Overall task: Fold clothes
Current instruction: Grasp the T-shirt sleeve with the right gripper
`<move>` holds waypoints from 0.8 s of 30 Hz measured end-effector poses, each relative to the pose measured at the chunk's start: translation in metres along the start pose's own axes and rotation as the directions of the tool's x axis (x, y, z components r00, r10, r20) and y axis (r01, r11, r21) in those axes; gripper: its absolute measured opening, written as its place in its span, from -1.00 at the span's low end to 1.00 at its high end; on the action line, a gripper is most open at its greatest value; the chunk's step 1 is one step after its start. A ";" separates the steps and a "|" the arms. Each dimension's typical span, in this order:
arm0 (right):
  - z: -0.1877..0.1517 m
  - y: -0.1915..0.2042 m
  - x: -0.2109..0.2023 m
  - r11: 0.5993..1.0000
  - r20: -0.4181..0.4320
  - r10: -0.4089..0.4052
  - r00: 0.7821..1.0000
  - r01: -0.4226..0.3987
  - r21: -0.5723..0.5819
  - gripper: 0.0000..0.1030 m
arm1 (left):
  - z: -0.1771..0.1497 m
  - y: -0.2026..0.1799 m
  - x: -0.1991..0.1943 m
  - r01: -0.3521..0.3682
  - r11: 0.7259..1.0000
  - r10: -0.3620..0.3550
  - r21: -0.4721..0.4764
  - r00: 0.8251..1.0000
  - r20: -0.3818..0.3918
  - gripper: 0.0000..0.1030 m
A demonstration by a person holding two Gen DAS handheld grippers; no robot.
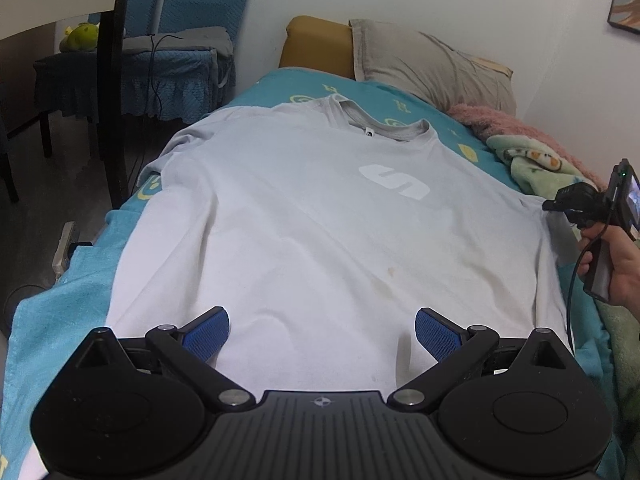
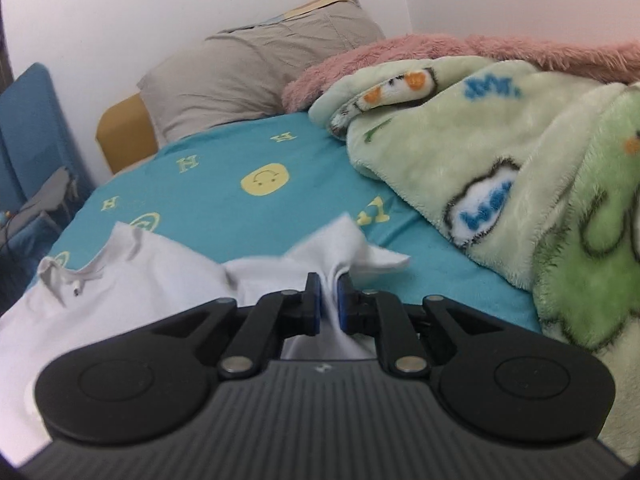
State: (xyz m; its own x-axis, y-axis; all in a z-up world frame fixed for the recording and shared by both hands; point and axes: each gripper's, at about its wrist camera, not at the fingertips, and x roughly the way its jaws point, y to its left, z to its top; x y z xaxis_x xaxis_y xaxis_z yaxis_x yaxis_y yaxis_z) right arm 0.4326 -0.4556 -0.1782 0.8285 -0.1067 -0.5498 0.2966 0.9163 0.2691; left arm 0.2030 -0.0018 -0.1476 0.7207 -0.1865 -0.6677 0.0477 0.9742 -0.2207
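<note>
On the bed, right gripper pinches the T-shirt sleeve; left gripper spread.

T-shirt on bed — pillow behind.

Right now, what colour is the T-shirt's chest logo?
White, on the pale grey T-shirt; logo clearest in the left wrist view.
</note>
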 end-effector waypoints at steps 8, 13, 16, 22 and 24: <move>-0.024 -0.019 -0.031 0.962 -0.007 0.143 0.990 -0.138 0.235 0.71 | -0.002 -0.002 0.001 0.030 1.000 -0.030 0.010 1.000 -0.004 0.96; -0.041 -0.031 -0.065 0.889 -0.037 0.152 0.988 -0.120 0.442 0.71 | -0.003 -0.002 -0.006 0.042 0.999 -0.042 -0.001 0.999 0.004 0.96; -0.057 -0.045 -0.067 0.804 -0.090 0.162 0.983 -0.078 0.589 0.71 | -0.002 -0.002 -0.009 0.038 0.999 -0.038 -0.006 0.999 0.011 0.96; -0.085 -0.053 -0.048 0.754 -0.173 0.140 0.975 0.009 0.657 0.45 | -0.002 -0.001 -0.007 0.036 0.999 -0.036 -0.017 0.999 0.004 0.96; -0.089 -0.057 -0.044 0.754 -0.136 0.120 0.983 -0.001 0.657 0.41 | -0.002 -0.002 -0.005 0.034 0.999 -0.034 -0.013 0.999 0.004 0.96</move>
State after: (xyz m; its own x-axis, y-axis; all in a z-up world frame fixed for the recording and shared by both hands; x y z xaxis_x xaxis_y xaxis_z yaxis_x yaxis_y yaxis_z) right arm 0.3369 -0.4690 -0.2397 0.7859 0.0579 -0.6157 0.5345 0.4370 0.7234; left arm 0.1978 -0.0026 -0.1449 0.7213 -0.2187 -0.6572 0.0628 0.9656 -0.2524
